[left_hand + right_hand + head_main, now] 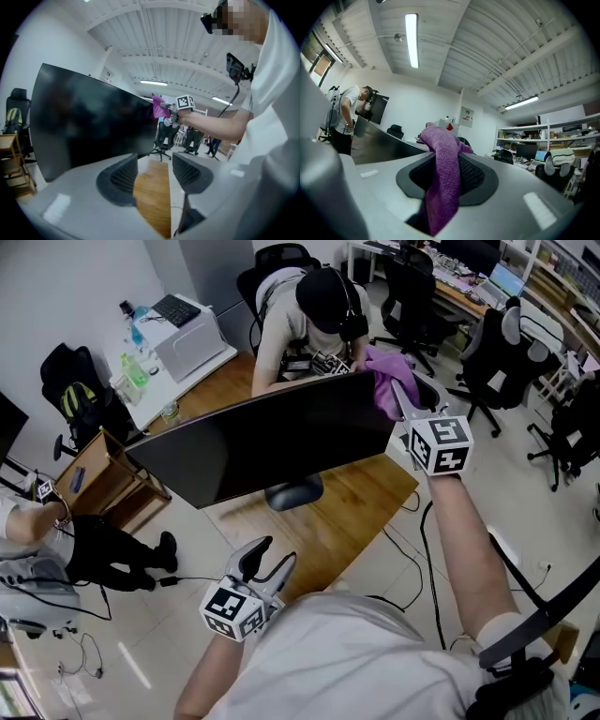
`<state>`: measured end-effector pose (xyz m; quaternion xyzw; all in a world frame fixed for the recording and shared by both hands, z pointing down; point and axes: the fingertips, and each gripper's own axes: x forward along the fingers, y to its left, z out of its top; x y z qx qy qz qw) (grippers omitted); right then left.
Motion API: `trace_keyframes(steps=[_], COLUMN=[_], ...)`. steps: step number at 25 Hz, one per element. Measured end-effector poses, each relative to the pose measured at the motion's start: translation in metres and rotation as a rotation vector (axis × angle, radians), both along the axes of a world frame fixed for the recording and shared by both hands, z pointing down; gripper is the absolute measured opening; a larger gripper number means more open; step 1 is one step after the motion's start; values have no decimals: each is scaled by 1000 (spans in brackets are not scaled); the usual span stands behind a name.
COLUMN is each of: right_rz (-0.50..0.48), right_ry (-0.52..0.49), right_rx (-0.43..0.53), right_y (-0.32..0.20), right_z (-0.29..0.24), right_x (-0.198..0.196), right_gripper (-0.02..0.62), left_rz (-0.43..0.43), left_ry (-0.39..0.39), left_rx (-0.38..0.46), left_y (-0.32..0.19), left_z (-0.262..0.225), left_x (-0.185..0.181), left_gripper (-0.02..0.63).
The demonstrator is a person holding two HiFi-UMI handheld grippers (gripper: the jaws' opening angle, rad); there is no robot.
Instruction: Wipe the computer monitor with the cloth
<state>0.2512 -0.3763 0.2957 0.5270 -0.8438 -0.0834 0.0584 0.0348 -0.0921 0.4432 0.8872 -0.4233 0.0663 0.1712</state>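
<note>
The monitor (272,442) stands on a wooden desk (347,512), a wide, dark, curved screen on a single foot, its face turned towards the near side. The cloth (389,381), purple and woolly, sits at the screen's far right upper corner, in the right gripper (401,397). In the right gripper view the jaws are pressed together on the cloth (443,173), which bunches above them and hangs in a limp tail below, with the monitor's edge (379,143) running off to the left.

The left gripper (272,557) hangs low at the near side, well apart from the screen. Its own view shows the jaws spread with nothing between them but the desk top beyond, and the monitor (89,126) rising to the left.

A second person (300,320) bends over the desk's far side, just behind the screen.

The cloth looks light and soft and should fold to the curve of the glass. The present hold, pinched mid-length, leaves a bunched free end to serve as the wiping pad. The screen is probably the delicate part: thin, glossy and tall on one foot, so a hard push near that corner could rock or turn it. Light, flat strokes seem wise. The free left gripper could steady the frame at the lower near edge, never on the glass.
</note>
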Motion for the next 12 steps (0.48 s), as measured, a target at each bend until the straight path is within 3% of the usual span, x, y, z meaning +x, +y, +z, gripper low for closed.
trace_keyframes(steps=[6,12], right_rz=[47,48], right_ry=[5,3], right_rx=[-1,-28], right_y=[-12,-16], right_z=[6,22], right_x=[39,45], right_gripper=[120,120], left_rz=[-15,-29], left_ry=[4,-1], left_rx=[3,-4], left_y=[-8,-10], left_z=[4,2], left_x=[14,17], left_gripper=[239,239])
